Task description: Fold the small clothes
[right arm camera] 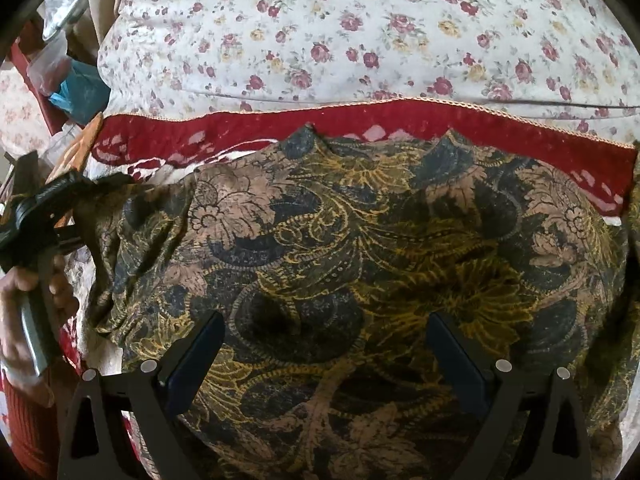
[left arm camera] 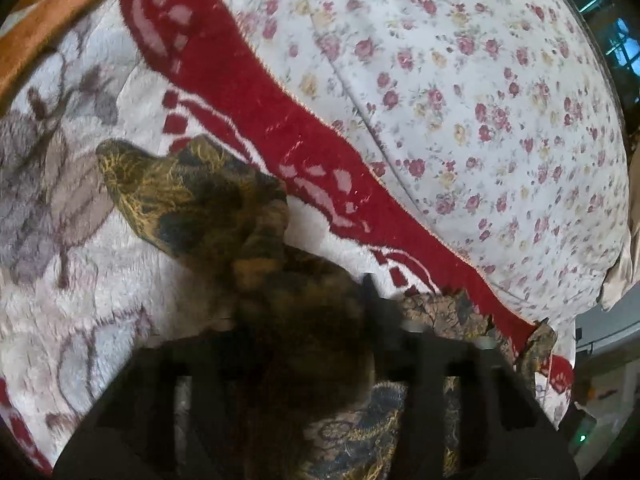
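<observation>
The right tongs (right arm camera: 326, 344) hang released, their 2 fingers (right arm camera: 200, 356) spread wide over the cloth (right arm camera: 360, 248) and gripping nothing; the dark patterned fabric lies directly under and ahead of them, filling the gap between the pads. The left tongs (left arm camera: 320, 360) are harder to read from their own camera, where bunched cloth (left arm camera: 208, 208) piles up over the fingers and hides the tips. In the right view, though, the left tongs (right arm camera: 86, 190) show at the cloth's left edge with fabric gathered into them, so I judge them clenched on that edge, with the left hand (right arm camera: 24, 300) around the handle.

The cloth is spread on the blanket (left arm camera: 80, 280), its far edge lying just short of the blanket's red border (right arm camera: 400, 124), beyond which comes the flowered quilt (right arm camera: 360, 32). Its long axis runs across the right tongs, left to right, parallel with the red border.

What the next move seems to turn on: the left tongs already hold the left end, while the right tongs sit over the middle, nearer the near edge than the far one. To fold along the long axis, the right tongs would probably need to close on an edge, and the right end is the free one. Thin, limp fabric like this is likely to sag and slip if pinched shallowly.
</observation>
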Available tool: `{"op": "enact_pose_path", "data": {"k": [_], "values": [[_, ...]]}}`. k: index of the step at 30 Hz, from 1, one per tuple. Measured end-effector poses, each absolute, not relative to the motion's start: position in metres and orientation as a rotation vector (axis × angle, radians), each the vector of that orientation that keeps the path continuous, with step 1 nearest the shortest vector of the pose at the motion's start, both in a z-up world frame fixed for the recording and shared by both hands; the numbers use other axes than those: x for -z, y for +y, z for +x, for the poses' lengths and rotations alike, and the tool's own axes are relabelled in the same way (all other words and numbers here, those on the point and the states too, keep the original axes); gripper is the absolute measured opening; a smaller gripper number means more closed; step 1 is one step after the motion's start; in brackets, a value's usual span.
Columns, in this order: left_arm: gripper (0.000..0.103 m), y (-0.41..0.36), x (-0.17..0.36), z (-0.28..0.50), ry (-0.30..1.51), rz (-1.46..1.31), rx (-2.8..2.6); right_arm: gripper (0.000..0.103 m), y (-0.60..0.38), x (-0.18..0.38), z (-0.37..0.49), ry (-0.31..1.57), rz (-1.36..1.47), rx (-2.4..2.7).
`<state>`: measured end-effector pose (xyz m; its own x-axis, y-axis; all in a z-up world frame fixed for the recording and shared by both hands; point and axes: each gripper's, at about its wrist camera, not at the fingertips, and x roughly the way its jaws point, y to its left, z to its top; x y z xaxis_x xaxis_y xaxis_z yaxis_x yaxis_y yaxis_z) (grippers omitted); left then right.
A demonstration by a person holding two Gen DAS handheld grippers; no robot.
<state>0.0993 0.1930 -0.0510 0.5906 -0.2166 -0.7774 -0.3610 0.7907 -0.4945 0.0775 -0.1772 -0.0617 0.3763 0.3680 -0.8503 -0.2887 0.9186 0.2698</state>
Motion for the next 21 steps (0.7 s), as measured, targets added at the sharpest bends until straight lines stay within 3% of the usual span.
{"op": "enact_pose_path", "data": {"k": [4, 10, 13, 16, 17, 19, 21], "values": [[0.015, 0.173, 0.005, 0.093, 0.832, -0.579, -0.023, 0.1, -0.189, 0.058, 0.079, 1.099, 0.106, -0.41], [0.015, 0.094, -0.065, 0.072, 0.66, -0.435, 0.211, 0.1, -0.221, 0.04, 0.082, 1.05, 0.164, -0.354], [0.015, 0.029, -0.074, 0.054, 0.636, -0.341, 0.368, 0.1, -0.249, 0.029, 0.082, 1.02, 0.197, -0.302], [0.017, -0.048, -0.034, 0.033, 0.725, -0.277, 0.541, 0.1, -0.28, 0.02, 0.08, 0.989, 0.226, -0.237], [0.02, -0.065, -0.019, 0.028, 0.763, -0.253, 0.569, 0.1, -0.295, 0.017, 0.079, 0.978, 0.238, -0.2], [0.035, -0.11, 0.028, 0.019, 0.915, -0.153, 0.583, 0.1, -0.323, 0.014, 0.078, 0.968, 0.263, -0.13], [0.035, -0.14, 0.069, 0.007, 1.037, -0.06, 0.586, 0.1, -0.346, 0.013, 0.076, 0.965, 0.3, -0.078]]}}
